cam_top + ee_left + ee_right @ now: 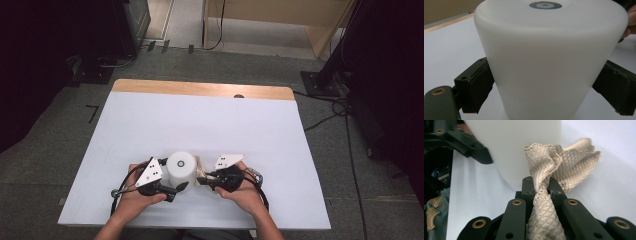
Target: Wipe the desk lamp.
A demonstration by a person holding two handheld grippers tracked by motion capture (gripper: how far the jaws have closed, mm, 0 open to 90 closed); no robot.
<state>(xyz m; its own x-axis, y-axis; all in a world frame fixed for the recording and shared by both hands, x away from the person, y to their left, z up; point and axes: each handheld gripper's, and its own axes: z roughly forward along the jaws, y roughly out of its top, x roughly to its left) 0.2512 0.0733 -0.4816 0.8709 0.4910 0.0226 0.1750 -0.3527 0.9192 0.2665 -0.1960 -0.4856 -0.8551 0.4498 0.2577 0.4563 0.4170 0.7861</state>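
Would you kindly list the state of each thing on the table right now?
White cup: upside down, standing on the table.
Beige cloth: bunched, pinched.
Left gripper: jaws clasp the cup's sides.
Right gripper: shut on the cloth, beside the cup.

The desk [200, 125] wears a white cover, and a bare strip of wood [200, 89] runs along its far edge, with a small dark spot [239, 96] on that strip. Grey carpet [45, 165] surrounds the desk. Beyond its far edge stands a light wooden cabinet [280, 20]. Off the desk's far left corner sits a dark stand base [92, 72]; off the right side, black cables [345, 120] trail over the carpet.
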